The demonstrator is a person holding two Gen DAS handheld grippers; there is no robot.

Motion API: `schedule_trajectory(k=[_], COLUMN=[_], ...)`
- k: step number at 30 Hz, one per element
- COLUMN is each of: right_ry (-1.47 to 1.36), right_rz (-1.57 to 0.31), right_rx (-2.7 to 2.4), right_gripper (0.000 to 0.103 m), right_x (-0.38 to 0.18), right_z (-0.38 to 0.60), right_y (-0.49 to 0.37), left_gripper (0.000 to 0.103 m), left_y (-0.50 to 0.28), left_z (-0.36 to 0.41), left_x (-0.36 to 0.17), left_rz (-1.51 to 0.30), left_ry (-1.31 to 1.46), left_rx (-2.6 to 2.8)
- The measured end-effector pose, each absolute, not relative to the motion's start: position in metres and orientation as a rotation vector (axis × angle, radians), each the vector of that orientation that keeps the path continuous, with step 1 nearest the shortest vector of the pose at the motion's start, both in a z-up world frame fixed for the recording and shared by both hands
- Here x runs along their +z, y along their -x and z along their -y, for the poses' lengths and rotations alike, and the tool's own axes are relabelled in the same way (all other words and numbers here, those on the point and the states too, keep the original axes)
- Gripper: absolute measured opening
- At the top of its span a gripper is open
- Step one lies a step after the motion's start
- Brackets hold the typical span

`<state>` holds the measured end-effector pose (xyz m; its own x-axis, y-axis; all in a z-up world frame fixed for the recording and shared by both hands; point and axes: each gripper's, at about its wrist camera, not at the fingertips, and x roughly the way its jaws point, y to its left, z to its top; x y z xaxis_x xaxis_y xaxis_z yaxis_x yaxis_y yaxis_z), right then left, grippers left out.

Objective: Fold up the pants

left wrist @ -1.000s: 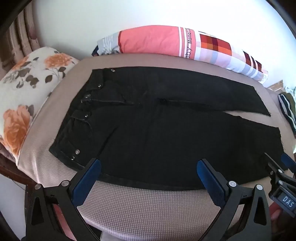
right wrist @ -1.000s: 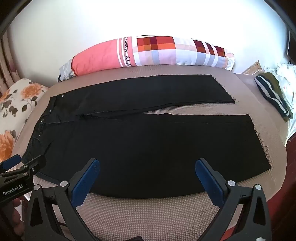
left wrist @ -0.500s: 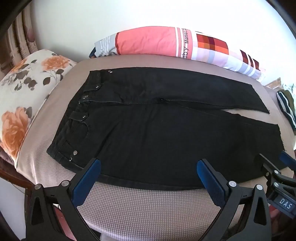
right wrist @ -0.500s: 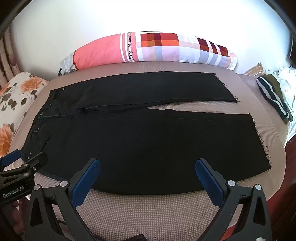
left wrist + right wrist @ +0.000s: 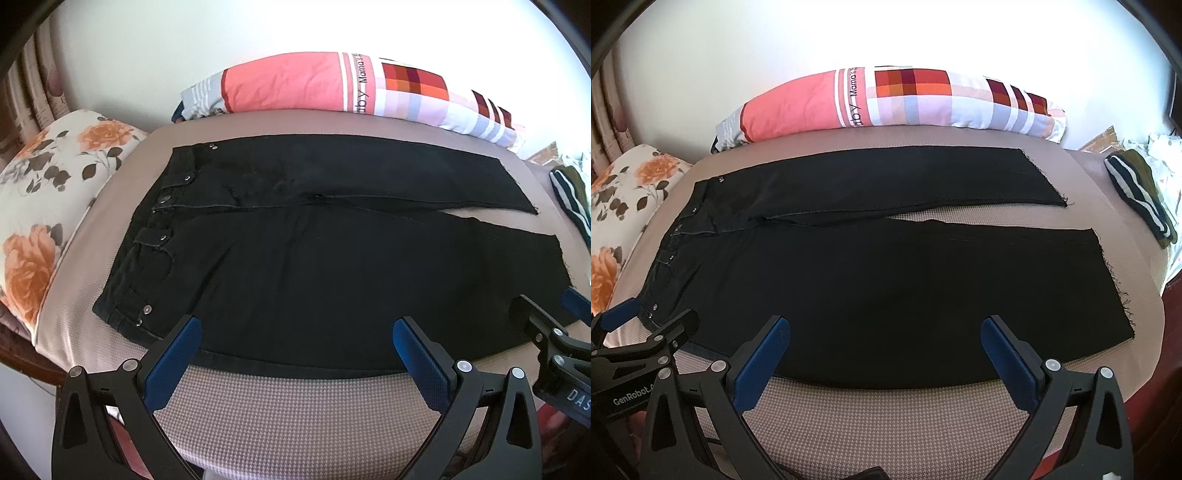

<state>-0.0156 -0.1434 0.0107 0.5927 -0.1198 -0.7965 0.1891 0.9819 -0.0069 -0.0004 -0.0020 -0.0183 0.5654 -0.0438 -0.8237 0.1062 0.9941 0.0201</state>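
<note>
Black denim pants point(image 5: 314, 258) lie flat, frayed hems, on waffle-textured bedcover point(image 5: 295, 413); both claws spread wide.

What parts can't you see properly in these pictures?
- The back of the black pants: they lie flat on the bed, both views.
- The striped cloth: bunched at the bed's far right; cut by the edge in the left view.
- The words on the long pillow: only partly readable, its curve hides the rest.
- The flowered pillow: partly cut by the left edge.
</note>
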Motion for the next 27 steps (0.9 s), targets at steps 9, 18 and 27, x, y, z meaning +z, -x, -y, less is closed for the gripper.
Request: schedule_trajectory(k=[9,18,27], right_ry=[-0.082,-0.09,-0.092], right_rz=[-0.943,-0.962,-0.964], right_rx=[-0.188,-0.179,-0.184], right_gripper=[0.103,0.103,0.103], right_x=[0.0088,0.007,0.0069], right_z=[0.1441,0.1452,0.1456], right_y=[0.0154,0.0126,0.0106], left_gripper=[0.103,0.103,0.103], left_y=[0.0018,0.0009,0.0009], left_z=[0.0026,0.0081,0.0066], left_x=[-0.0222,-0.0236,-0.0214], left_rz=[-0.968,-0.979,-0.964], left_ry=[-0.064,-0.076,-0.093], left_rx=[-0.091,-0.099,-0.059])
